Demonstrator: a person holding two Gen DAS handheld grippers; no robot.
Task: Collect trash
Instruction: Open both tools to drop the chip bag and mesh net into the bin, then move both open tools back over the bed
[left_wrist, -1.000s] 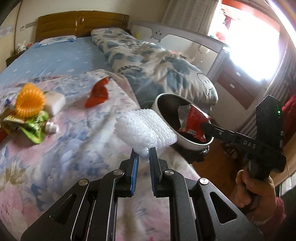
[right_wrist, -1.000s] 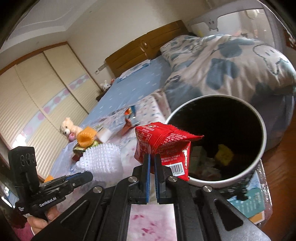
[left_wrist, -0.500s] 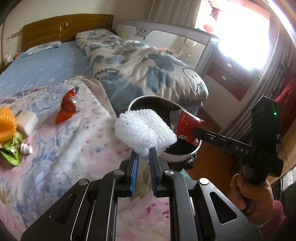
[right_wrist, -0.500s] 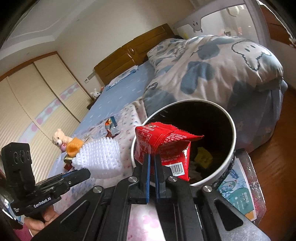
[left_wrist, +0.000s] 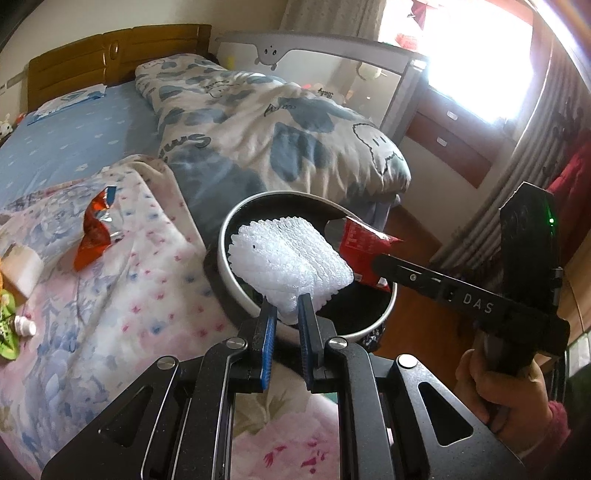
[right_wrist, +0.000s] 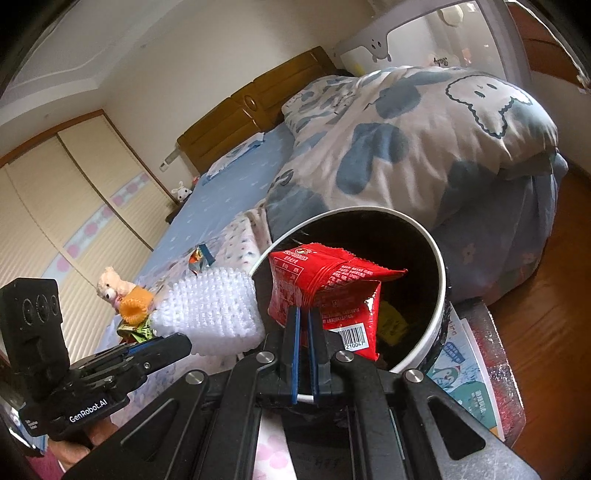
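Beside the floral bedspread (left_wrist: 110, 302), both grippers' jaws pinching trash: foam net (left_wrist: 291, 262), red packet (right_wrist: 325, 295).

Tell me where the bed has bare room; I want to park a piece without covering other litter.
Free: the floral blanket between the orange-red wrapper and the bin rim, and the blue sheet beside the quilt. Crowded: the left edge, with the white block, small bottle and green wrapper.

Glossy foil packet (right_wrist: 325, 295), knobbly foam netting (left_wrist: 291, 258)
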